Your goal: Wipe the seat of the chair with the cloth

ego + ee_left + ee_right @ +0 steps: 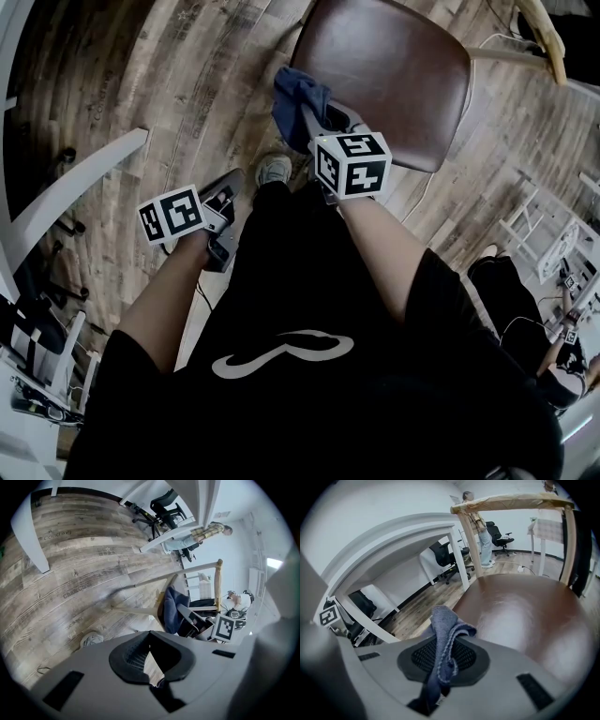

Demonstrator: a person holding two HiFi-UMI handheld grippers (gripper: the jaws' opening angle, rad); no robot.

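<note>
The chair's brown padded seat [384, 66] lies ahead of me, glossy and bare [525, 616], with a wooden backrest frame [515, 501] behind it. My right gripper [314, 117] is at the seat's near left edge, shut on a blue cloth [298, 98]. The cloth [443, 634] is bunched between the jaws and stands up above them, beside the seat's edge. In the left gripper view the cloth [172, 611] hangs by the chair's wooden leg [140, 611]. My left gripper [230, 183] hangs low over the floor, jaws together with nothing in them [150, 637].
My shoe [273, 170] stands on the wood floor just before the chair. A white table's leg [75, 197] and top [408, 541] are on the left. Black office chairs [445, 557] and a standing person [480, 527] are farther back. Another person [553, 347] sits low right.
</note>
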